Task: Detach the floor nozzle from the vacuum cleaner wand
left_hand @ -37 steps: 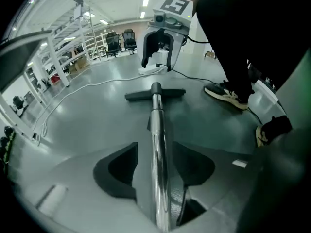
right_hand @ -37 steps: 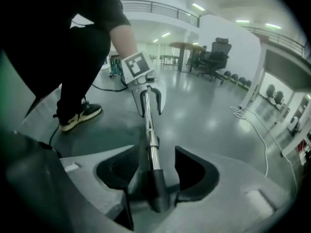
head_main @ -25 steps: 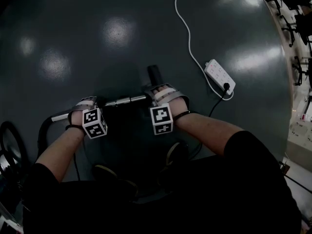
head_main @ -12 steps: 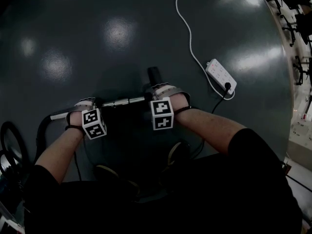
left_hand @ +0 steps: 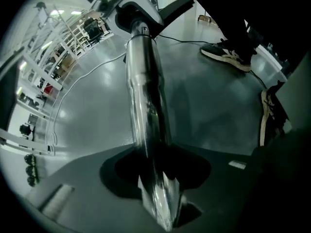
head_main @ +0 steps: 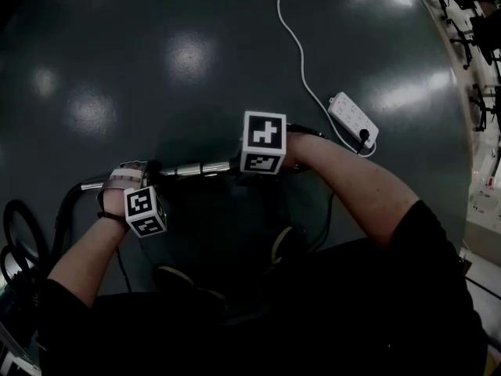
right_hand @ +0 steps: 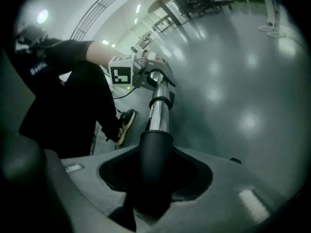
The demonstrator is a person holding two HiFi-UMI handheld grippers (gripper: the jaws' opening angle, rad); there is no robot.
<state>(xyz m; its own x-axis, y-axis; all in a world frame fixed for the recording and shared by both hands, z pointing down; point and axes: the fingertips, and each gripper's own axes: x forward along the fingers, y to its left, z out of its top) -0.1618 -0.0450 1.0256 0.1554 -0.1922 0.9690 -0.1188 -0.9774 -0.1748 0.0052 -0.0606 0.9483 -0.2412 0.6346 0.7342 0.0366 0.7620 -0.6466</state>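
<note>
- Gripping a chrome vacuum wand from both ends, a person stands over a dark, glossy floor with a claw in each hand.
- The left claw has just been closing, and its jaws now clamp the wand's shiny tube, which runs straight out from between them toward the other claw.
- The right claw has also just been closing; its jaws are pressed on a black neck piece that joins the chrome tube just ahead of them.
- Whether that black piece belongs to the floor nozzle cannot be told; the nozzle's head is not visible in any view.
- The wand spans the gap between the two claws and is held clear of the floor.
- In the head view, the right claw's marker cube faces up and covers the jaws under it.
- The left claw's marker cube sits on the near side of that hand, tilted.
- Past the left claw, on its outer side, a black hose curves away from the wand's end.
- Beyond the right claw, well apart from it, a white power strip lies on the floor with a white cable trailing off from it.
- Behind both claws, a shoe of the person shows on the floor.
</note>
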